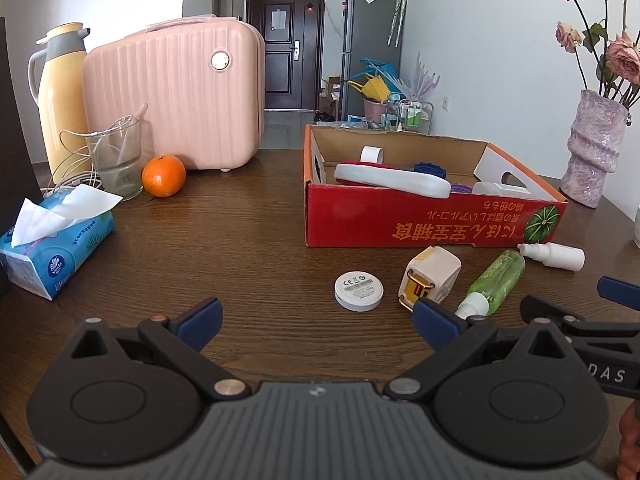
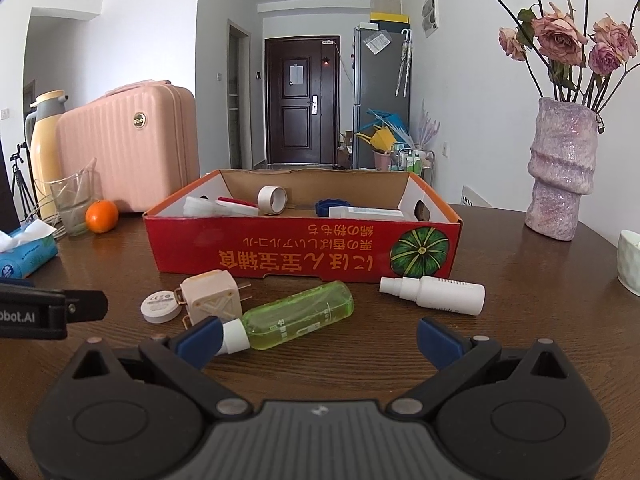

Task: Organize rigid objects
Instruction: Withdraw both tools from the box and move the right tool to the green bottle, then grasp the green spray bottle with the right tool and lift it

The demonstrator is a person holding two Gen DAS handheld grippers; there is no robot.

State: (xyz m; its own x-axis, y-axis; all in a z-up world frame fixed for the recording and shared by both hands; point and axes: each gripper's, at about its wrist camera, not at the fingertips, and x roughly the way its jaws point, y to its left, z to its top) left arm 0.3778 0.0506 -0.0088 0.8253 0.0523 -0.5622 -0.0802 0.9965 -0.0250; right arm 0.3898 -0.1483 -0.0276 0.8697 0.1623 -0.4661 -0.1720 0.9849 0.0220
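Two grippers wide open, empty | left gripper [image 1: 316, 316] | right gripper [image 2: 318, 338] near green bottle [image 2: 298, 316]

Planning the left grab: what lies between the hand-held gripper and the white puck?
Only bare table between left hand-held gripper and puck, per left wrist view.

Both views are bright and evenly lit by soft daylight. The dark wooden surface [image 1: 260, 240] carries a pale sheen, strongest beside the red box [image 2: 304, 248]. Shadows under the box are short and soft. Focus is sharp throughout; no motion blur. Fisheye distortion bends the walls and the vase [image 2: 560, 172] near the edges, and the frame corners go black.
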